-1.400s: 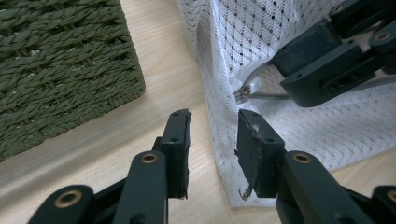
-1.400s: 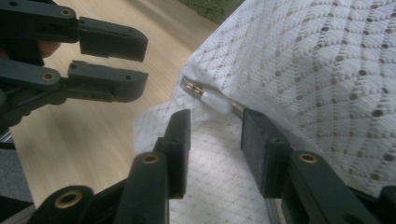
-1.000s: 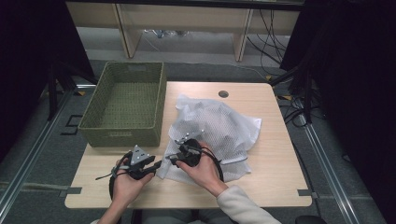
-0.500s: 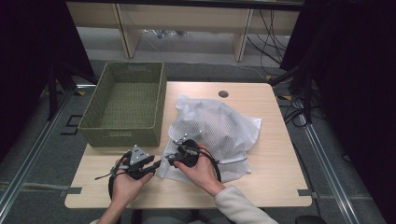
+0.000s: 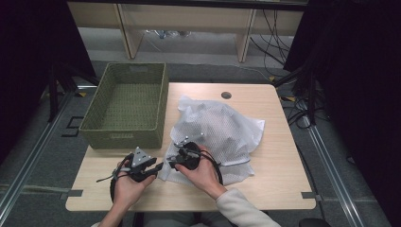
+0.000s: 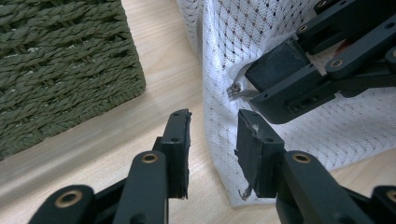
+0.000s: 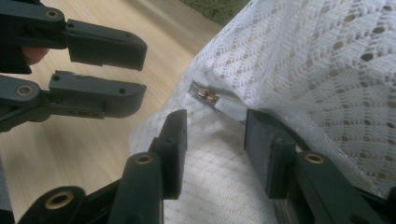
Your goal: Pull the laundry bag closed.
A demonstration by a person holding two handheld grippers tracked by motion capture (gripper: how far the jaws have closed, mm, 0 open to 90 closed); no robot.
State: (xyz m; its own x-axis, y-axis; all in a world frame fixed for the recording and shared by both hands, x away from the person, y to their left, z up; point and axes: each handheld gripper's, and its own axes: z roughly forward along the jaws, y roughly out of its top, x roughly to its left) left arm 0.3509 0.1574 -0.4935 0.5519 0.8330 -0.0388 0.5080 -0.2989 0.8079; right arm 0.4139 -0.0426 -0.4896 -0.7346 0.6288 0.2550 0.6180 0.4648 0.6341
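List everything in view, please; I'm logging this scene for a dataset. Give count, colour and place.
white mesh laundry bag: one, white, crumpled on the table's middle and right.
small metal zipper pull: one, silvery, at the bag's near-left edge, just beyond the right gripper's jaws.
green woven basket: one, olive green, at the table's left, open top.
light wooden table: one, pale wood, with a dark round hole near its far edge.
left gripper: one, black, jaws open beside the bag's edge.
right gripper: one, black, jaws open over the bag.
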